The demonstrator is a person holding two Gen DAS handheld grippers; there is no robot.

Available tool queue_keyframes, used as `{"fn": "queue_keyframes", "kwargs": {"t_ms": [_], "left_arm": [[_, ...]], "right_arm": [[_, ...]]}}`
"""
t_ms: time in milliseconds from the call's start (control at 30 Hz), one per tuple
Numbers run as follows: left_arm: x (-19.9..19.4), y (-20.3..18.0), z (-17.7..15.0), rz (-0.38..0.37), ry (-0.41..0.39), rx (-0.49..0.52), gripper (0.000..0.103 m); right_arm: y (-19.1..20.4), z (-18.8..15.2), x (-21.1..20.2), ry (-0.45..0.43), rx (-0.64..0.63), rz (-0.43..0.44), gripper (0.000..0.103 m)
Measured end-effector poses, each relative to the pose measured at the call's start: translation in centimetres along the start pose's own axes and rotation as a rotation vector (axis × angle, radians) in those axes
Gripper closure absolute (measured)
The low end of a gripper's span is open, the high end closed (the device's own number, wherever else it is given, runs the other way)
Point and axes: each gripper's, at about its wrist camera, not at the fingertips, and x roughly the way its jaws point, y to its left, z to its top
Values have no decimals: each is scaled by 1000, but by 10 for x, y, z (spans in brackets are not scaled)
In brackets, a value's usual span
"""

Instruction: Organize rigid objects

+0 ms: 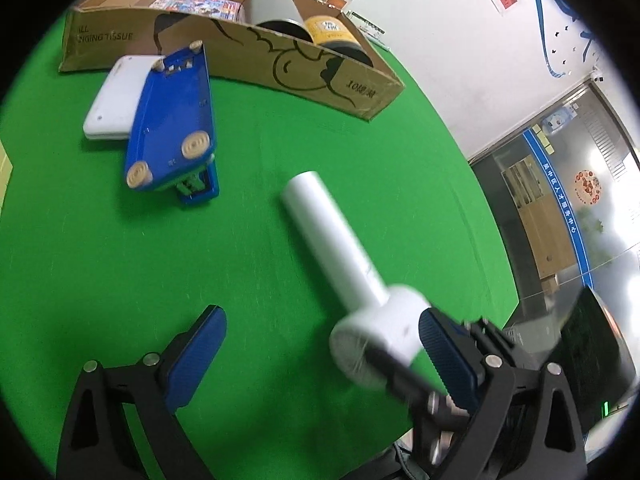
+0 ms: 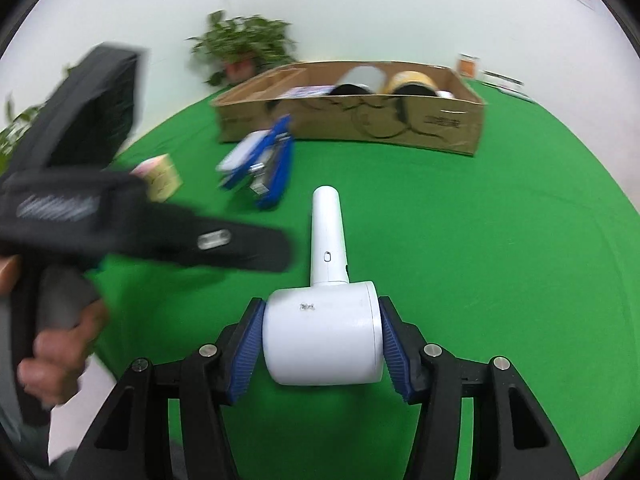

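Observation:
A white handheld device with a drum-shaped head and a long handle lies on the green cloth. My right gripper is shut on its head, one blue pad against each flat end. In the left wrist view the same device lies slanted, its head next to my left gripper's right finger. My left gripper stands wide open over the cloth, holding nothing. A blurred black finger of it reaches in from the left in the right wrist view.
An open cardboard box at the back holds a grey cylinder and a yellow can. A blue stapler-like tool leans on a white flat case. A small box, a plant and a person's hand are on the left.

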Motion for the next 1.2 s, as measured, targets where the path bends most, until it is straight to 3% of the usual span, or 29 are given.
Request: {"fn": "queue_keyframes", "kwargs": {"t_ms": [167,300,400,467,600,767,933,1000,1033,1200], "left_arm": [[-12,8,4,1,-36,-10,6],[-24,18,7,40,-88,-15,6],[-44,33,13,81,-135,-22,6],[-56,46,24,124,-160,-34,6],[-74,70,44,162,-210,-56,6],[-90,91,39,165,-242,-84,6],[-97,109,27,165,-242,-141,6],[-100,111,24,171,-246,-143,6],[-100,112,23,174,-245,-141,6],[-97,109,27,155,-244,-138,6]], "right_arm": [[-39,21,8,8,106,-93,50],[-50,37,13,-1,94,-80,49],[-51,52,-2,-84,99,-124,34],[-46,68,-14,-135,100,-47,29],[-20,103,-4,-108,101,260,29],[3,152,71,62,154,386,29],[33,162,142,206,121,318,30],[38,152,157,248,112,285,38],[42,147,162,251,81,237,44],[39,134,153,200,3,206,54]]}}
